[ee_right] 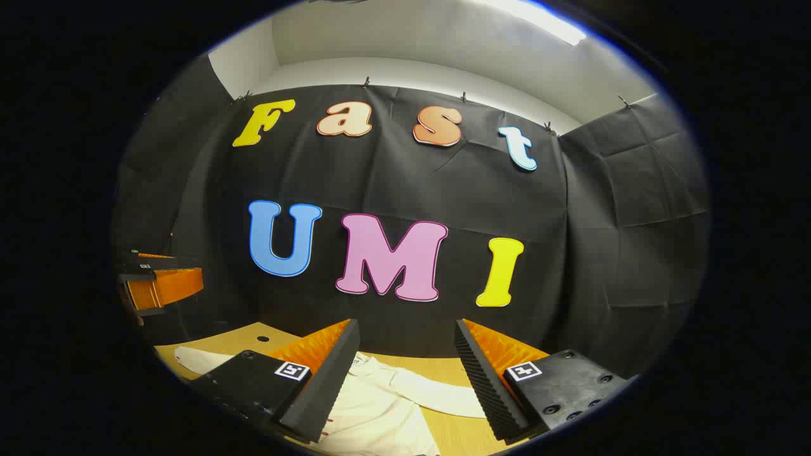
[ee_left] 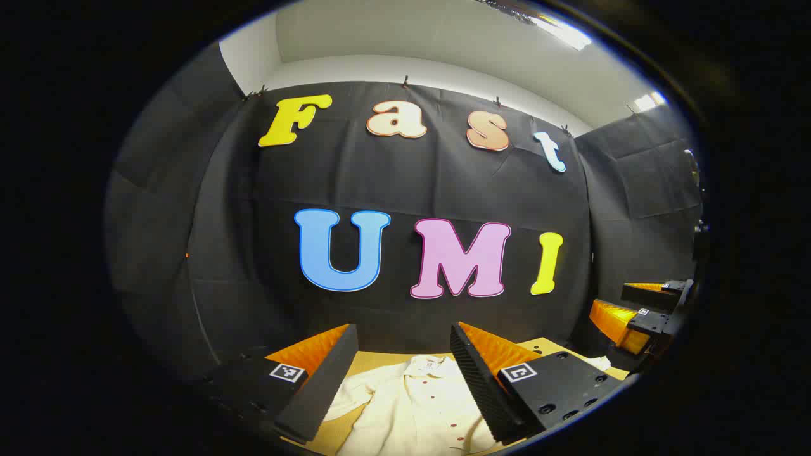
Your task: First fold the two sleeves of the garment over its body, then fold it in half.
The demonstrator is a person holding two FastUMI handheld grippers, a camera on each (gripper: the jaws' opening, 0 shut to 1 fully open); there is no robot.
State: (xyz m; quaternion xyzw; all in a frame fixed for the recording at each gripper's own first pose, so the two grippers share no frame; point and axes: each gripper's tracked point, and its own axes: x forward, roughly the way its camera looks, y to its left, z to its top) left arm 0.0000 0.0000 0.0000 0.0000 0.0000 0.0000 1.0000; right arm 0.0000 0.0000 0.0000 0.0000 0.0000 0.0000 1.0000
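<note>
A cream button-front garment (ee_left: pixel 405 405) lies flat on the wooden table (ee_left: pixel 374 362), collar toward the far wall. My left gripper (ee_left: pixel 402 329) hovers above its body, open, nothing between the fingers. In the right gripper view the garment (ee_right: pixel 374 408) lies below my right gripper (ee_right: pixel 405 324), which is open and holds nothing. One sleeve (ee_right: pixel 443 396) stretches out to the right across the table (ee_right: pixel 456 434), and the other sleeve's end (ee_right: pixel 196 360) shows at the left. Each gripper shows in the other's view, the right gripper (ee_left: pixel 637 310) at far right and the left gripper (ee_right: pixel 158 282) at far left.
Black cloth walls close the booth at the back and on both sides, right behind the table's far edge. A small round hole (ee_right: pixel 262 339) sits in the tabletop near the left sleeve.
</note>
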